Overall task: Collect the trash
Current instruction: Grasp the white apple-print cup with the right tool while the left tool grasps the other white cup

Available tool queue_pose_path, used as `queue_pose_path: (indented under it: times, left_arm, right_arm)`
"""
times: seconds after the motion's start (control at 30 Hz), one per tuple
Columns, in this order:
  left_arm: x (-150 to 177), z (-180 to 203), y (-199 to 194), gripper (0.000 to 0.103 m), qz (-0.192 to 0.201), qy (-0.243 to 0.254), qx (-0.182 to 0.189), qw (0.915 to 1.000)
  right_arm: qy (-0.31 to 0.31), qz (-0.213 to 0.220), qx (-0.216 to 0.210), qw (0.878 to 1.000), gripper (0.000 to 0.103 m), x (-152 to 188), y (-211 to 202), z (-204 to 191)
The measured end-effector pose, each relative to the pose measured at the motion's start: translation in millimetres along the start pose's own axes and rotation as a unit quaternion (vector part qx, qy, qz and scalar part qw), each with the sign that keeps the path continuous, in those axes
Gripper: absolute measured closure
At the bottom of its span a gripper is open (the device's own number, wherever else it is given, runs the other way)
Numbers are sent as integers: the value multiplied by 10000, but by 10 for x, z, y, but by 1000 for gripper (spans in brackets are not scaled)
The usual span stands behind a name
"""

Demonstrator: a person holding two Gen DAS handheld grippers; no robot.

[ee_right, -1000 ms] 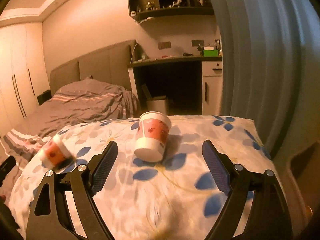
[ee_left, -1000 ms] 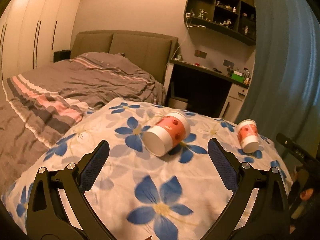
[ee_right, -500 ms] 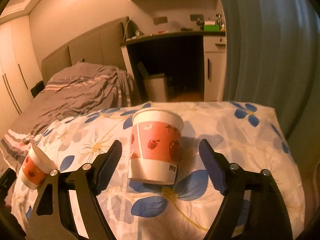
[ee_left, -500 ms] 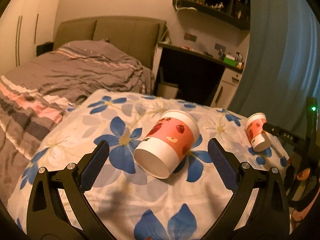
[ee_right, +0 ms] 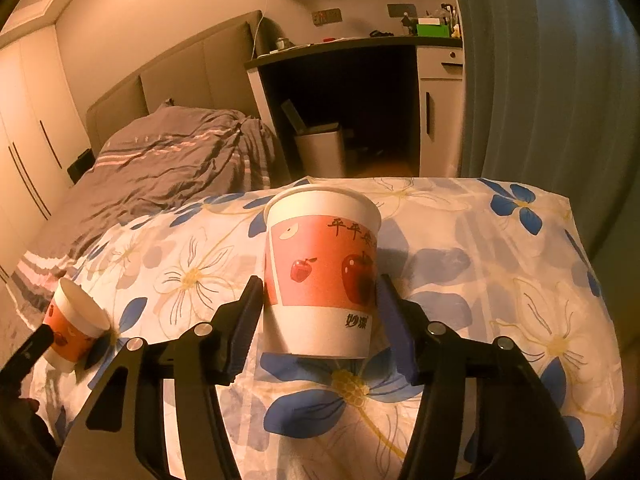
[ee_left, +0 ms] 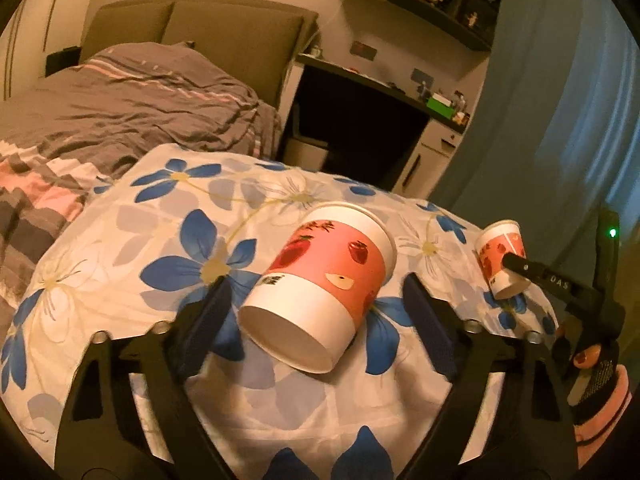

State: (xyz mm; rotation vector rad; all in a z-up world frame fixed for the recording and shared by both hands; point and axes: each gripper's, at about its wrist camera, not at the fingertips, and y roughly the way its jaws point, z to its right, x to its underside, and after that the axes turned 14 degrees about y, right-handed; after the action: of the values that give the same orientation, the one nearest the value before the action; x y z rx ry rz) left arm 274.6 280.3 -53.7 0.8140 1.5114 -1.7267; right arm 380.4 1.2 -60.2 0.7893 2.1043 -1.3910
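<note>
Two paper cups printed with red apples lie on their sides on a floral-sheeted surface [ee_left: 120,288] beside the bed [ee_left: 132,108].

The left tool [ee_left: 316,312] is spread, its fingers flanking the left cup [ee_left: 320,284] without touching it; that cup's base faces the tool.

The right tool [ee_right: 320,312] has its pads against both sides of the right cup [ee_right: 324,272], pinching it.

A bin [ee_right: 320,152] stands under the desk [ee_right: 360,44], well apart.
</note>
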Motion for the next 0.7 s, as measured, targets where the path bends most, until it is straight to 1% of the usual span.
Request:
queue_pose_path:
  times: [0.07, 0.1, 0.23, 0.27, 0.37, 0.43, 0.7]
  left_arm:
    - [-1, 17, 24, 37, -65, 35, 74, 9999]
    - [-1, 23, 37, 39, -94, 54, 104, 9999]
    - [0, 46, 48, 40, -144, 142, 72, 9998]
    - [2, 51, 46, 43, -143, 152, 88, 9997]
    - [20, 72, 14, 47, -127, 192, 101, 9997]
    - [41, 111, -27, 48, -114, 213, 106, 9997]
    - [212, 439, -331, 48, 0, 299, 146, 9994]
  right_arm:
    - [8, -2, -12, 10000, 47, -1, -9, 9]
    - [16, -4, -18, 10000, 47, 3, -16, 12]
    - [75, 13, -49, 10000, 47, 16, -75, 60]
    - [89, 20, -55, 9999, 47, 16, -92, 73]
    - [130, 78, -98, 9998, 47, 31, -175, 112]
    - [144, 118, -155, 9997, 47, 61, -253, 136]
    - [121, 238, -405, 9988, 48, 273, -661, 238]
